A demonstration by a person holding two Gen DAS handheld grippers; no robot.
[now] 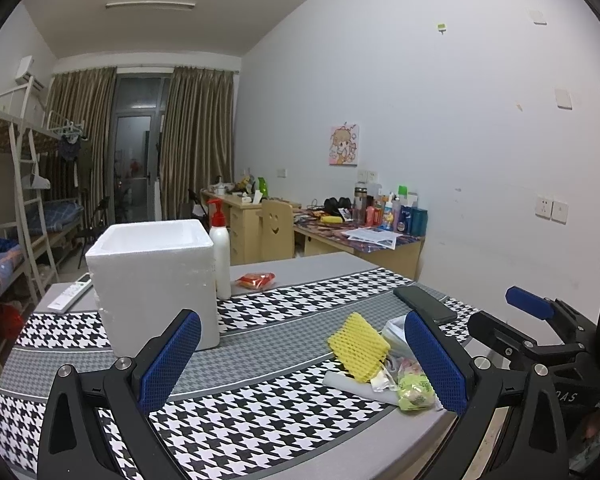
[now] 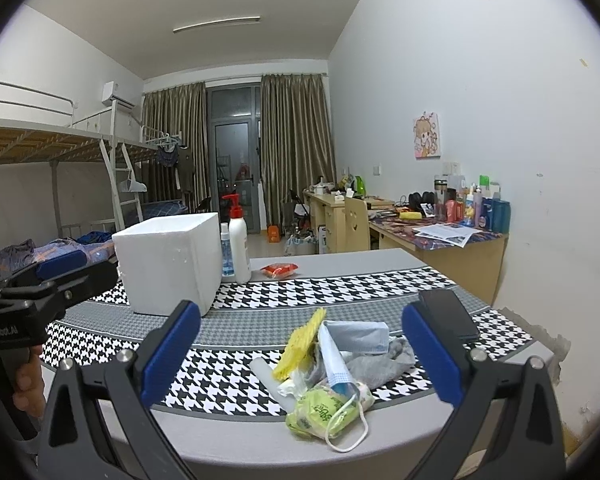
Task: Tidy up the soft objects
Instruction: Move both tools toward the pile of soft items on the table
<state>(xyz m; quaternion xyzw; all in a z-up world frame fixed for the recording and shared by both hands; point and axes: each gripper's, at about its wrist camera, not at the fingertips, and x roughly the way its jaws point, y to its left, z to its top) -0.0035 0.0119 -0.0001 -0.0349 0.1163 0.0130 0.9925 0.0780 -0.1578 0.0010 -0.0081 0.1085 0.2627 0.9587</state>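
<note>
Bare houndstooth tablecloth [image 2: 236, 364] lies open between the white foam box [image 2: 168, 264] and the heap of soft items [image 2: 332, 364]. A black phone [image 2: 450, 314] flanks the heap's right; white spray bottle [image 2: 239, 240] stands beside the box.

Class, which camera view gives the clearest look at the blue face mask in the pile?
The right wrist view: the face mask lies open to it, ear loop showing. In the left wrist view, the yellow foam net and that gripper's finger hide it almost wholly.

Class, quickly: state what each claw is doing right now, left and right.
Left claw: open, holding nothing, above the table.
Right claw: open, holding nothing, aimed at the pile of soft items.
</note>
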